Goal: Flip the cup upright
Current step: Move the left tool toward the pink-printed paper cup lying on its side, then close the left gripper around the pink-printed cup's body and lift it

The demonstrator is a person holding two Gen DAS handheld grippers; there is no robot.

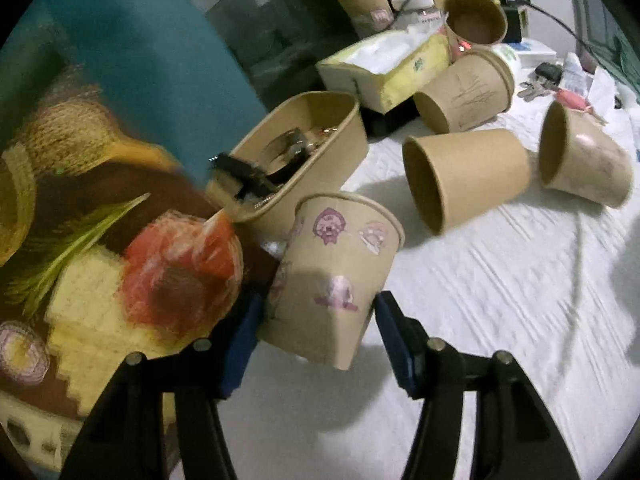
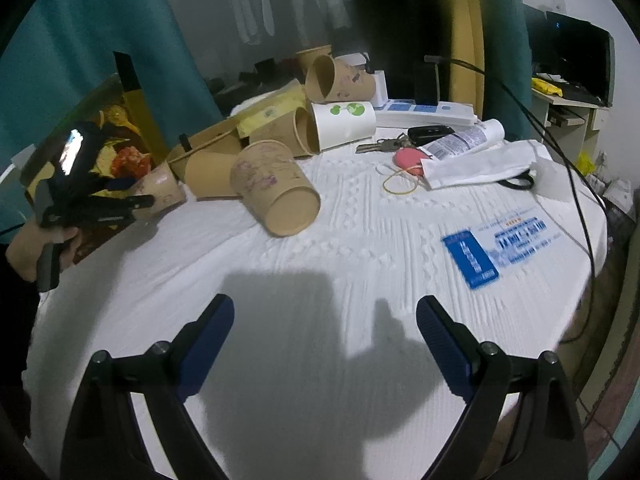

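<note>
A brown paper cup with pink stickers (image 1: 334, 276) sits between the blue pads of my left gripper (image 1: 318, 320), rim up and tilted slightly, held just above the white cloth. The left gripper is shut on it. The same cup (image 2: 158, 188) and left gripper (image 2: 132, 194) show at the far left in the right wrist view. My right gripper (image 2: 325, 340) is open and empty over the white table (image 2: 360, 280). Several other brown cups lie on their sides: one (image 1: 460, 176), another (image 1: 584, 160), a third (image 1: 466, 90); the nearest in the right wrist view (image 2: 276, 186) has its mouth toward me.
A brown paper box (image 1: 304, 152) with dark items stands behind the held cup. A tissue box (image 1: 384, 66), a white cup (image 2: 344, 124), keys (image 2: 384, 145), a tube (image 2: 464, 138), a rubber band (image 2: 402, 182), a blue card (image 2: 472, 258) and cables lie around. A printed bag (image 1: 100, 260) is at left.
</note>
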